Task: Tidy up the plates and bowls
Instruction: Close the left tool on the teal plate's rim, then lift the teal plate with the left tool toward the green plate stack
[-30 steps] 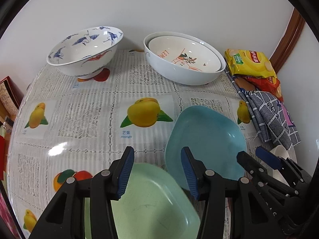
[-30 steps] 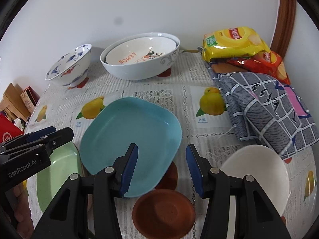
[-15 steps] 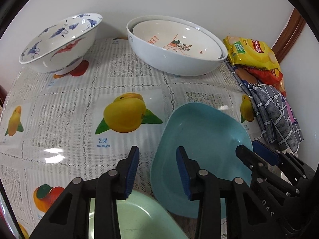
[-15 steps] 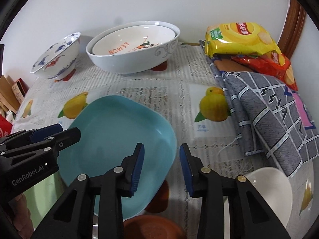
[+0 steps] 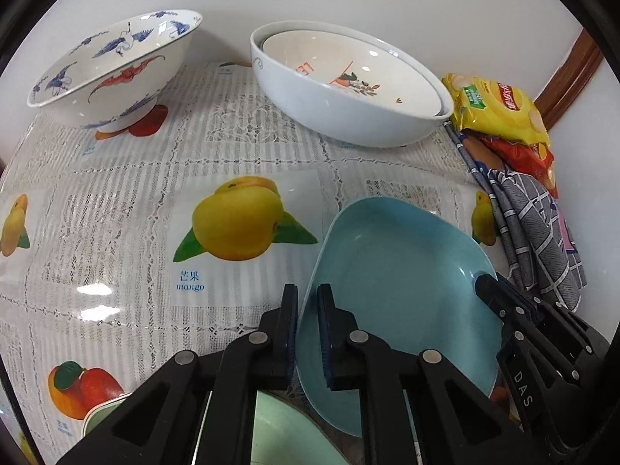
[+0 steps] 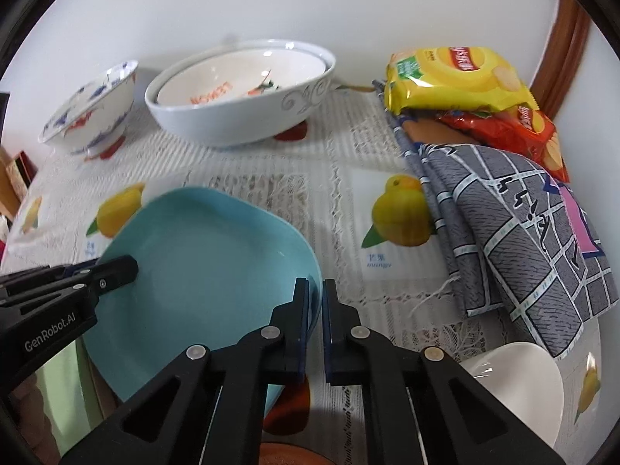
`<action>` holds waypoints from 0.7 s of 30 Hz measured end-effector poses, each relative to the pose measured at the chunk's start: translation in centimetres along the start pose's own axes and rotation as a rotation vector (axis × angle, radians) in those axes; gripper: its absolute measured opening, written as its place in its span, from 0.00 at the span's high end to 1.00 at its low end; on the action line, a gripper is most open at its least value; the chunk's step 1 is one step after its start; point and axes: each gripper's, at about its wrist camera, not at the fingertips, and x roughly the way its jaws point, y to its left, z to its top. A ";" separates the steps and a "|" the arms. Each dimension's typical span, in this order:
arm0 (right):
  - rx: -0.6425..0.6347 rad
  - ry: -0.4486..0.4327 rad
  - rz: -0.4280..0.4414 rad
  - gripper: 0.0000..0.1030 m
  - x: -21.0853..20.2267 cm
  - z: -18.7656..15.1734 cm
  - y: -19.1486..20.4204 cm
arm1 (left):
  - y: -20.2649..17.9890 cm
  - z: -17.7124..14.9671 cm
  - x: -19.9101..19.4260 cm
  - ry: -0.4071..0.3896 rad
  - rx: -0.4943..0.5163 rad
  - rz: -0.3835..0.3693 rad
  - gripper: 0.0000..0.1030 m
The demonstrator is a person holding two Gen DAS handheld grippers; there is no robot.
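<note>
As both claws [image 5: 308, 333] [image 6: 316, 329] pinch one blue plate [image 5: 395, 283]: three bowls [image 5: 348, 89] behind

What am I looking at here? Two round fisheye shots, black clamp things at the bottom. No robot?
No robot: a person holds a pair of tongs in each hand, each with a camera looking along its fingers. One picture is from the left tongs, the other from the right tongs; each also shows the other pair at its edge.

Both are shut on the rim of the blue plate, one on each side.

On the fruit-print tablecloth there are also a blue-patterned bowl, two nested white bowls, a green plate, a small white bowl, a brown dish, snack bags and a grey cloth.
</note>
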 end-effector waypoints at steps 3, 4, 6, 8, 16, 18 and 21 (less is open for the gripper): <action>0.032 -0.023 0.019 0.95 -0.8 0.3 -0.5 | -0.2 0.0 -1.0 -0.022 0.013 -0.004 0.90; 0.045 -0.029 0.030 0.95 -1.2 0.4 -0.7 | -0.3 0.0 -1.4 -0.028 0.013 -0.007 0.90; 0.060 -0.040 0.043 0.95 -2.0 0.5 -1.1 | -0.5 -0.1 -2.2 -0.041 0.016 -0.014 0.90; 0.065 -0.054 0.046 0.95 -3.0 0.6 -1.2 | -0.6 -0.1 -3.2 -0.055 0.019 -0.019 0.90; 0.108 -0.095 0.039 0.95 -8.0 -0.6 -2.4 | -2.3 -1.6 -7.6 -0.093 0.042 -0.037 0.90; 0.120 -0.103 0.040 0.95 -9.3 -1.4 -2.7 | -2.8 -2.3 -8.8 -0.098 0.048 -0.036 0.90; 0.131 -0.115 0.039 0.95 -11.5 -2.5 -2.9 | -3.3 -3.7 -10.9 -0.113 0.058 -0.041 0.91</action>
